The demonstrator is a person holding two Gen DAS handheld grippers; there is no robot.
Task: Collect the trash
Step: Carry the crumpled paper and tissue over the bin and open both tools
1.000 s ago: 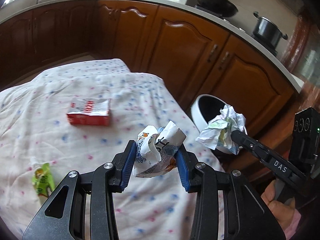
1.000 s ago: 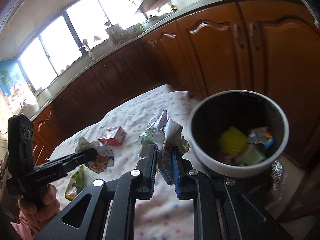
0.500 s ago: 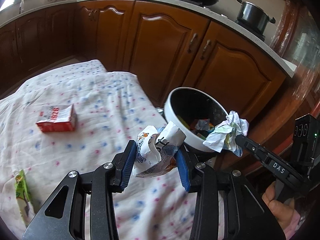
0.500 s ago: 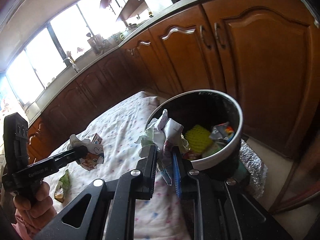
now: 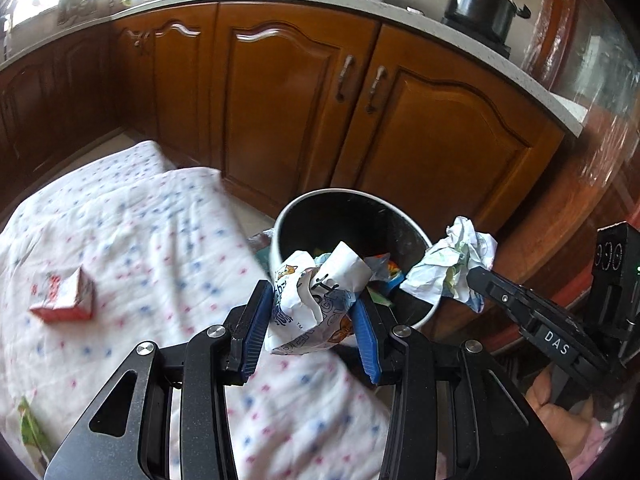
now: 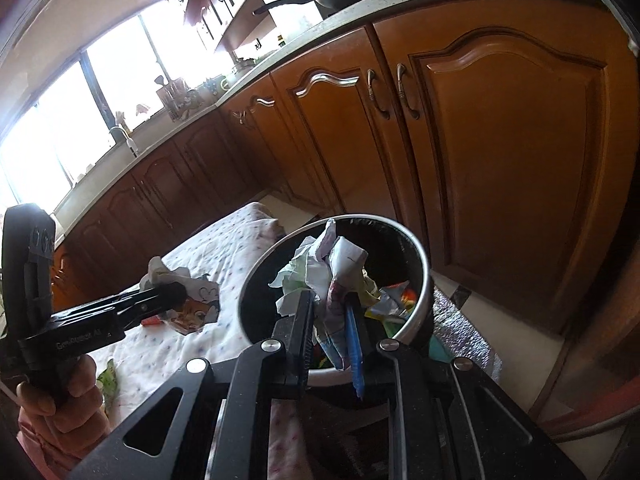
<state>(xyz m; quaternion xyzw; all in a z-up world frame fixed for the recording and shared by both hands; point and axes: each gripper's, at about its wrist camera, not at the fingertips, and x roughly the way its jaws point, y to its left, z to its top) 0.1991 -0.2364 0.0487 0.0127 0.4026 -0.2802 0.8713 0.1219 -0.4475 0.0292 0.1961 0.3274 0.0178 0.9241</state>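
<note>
Trash rides in both grippers: 2 crumpled wads, 1 in each. The right gripper [image 6: 330,320] is clamped on a wad of pale crumpled paper [image 6: 324,268], which stands up from the fingers directly over the open mouth of the round bin [image 6: 420,264]; in that wrist view the bin's dark interior and the coloured wrappers already inside sit just behind and beneath the wad. The left gripper [image 5: 310,320] is clamped on a printed cartoon wrapper [image 5: 316,296], its blue pads [image 5: 256,320] pressed against both sides. From the left wrist view the bin [image 5: 360,196] lies ahead and slightly to the right, with the wrapper near its closest rim but probably not yet over the opening. So the right gripper is the nearer of the 2 to a drop, and releasing there looks safe, while the left needs to travel forward and rightward first. On the spotted cloth [image 5: 140,220] a red carton [image 5: 66,300] and a green packet [image 5: 32,432] lie well apart from the bin, uncollected.
</note>
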